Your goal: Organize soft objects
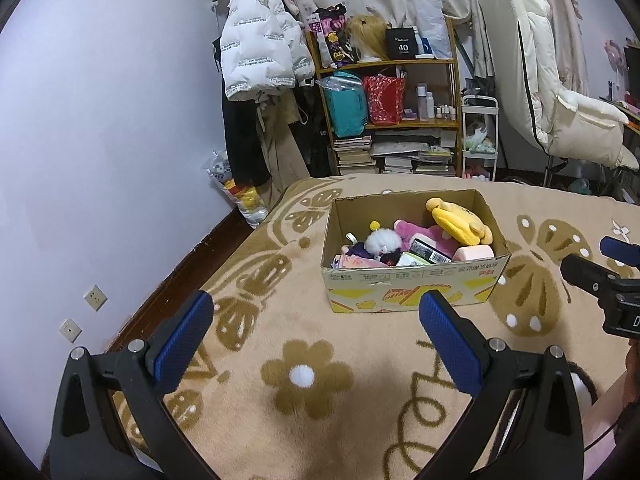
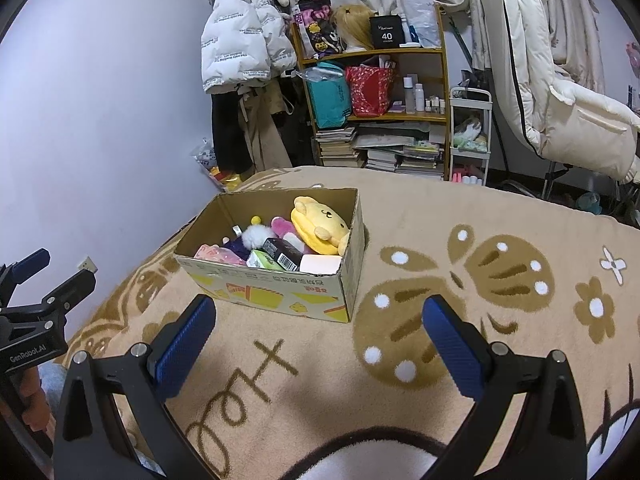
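An open cardboard box stands on the tan patterned blanket. It holds a yellow plush, a pink plush, a white fluffy toy, a pale pink block and small packets. My left gripper is open and empty, just in front of the box. My right gripper is open and empty, in front of the box's right corner. Each gripper shows at the edge of the other's view.
The blanket covers a bed beside a lilac wall. Behind the bed stand a wooden shelf with bags, bottles and books, hanging coats, a small white cart and a white padded chair.
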{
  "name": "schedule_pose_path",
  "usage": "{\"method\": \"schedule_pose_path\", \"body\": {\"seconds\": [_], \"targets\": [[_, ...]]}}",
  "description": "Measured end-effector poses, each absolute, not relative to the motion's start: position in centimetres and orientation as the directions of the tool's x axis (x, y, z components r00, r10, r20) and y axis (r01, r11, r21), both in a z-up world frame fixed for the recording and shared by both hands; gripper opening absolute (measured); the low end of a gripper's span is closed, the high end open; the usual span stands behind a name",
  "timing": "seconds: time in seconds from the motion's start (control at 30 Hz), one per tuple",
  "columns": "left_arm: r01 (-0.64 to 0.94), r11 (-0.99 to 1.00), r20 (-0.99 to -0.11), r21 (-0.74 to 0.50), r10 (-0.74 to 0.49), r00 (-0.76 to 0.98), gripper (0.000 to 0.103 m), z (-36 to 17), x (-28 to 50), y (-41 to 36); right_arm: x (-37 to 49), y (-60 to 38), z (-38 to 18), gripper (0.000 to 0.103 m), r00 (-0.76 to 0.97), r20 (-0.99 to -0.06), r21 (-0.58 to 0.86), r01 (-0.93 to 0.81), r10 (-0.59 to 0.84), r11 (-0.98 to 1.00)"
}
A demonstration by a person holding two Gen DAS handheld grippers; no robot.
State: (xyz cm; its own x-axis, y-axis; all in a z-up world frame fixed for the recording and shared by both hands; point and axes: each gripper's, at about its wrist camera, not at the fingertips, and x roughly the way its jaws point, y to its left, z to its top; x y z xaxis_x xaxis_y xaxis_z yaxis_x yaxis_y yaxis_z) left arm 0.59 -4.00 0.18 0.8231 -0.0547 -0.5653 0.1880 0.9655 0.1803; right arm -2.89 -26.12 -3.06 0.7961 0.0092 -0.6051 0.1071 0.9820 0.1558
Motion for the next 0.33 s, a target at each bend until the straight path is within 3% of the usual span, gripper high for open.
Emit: {"method": "schedule_pose_path", "body": {"seconds": [0.33], "targets": [[0.162, 0.974, -0.556, 0.156, -0.049, 0.83, 0.102, 0.5, 0.44, -3.34, -2.92, -26.17, -3.12, 0.103, 0.79, -0.613, 0.164, 0.108, 0.015, 0.981]]}}
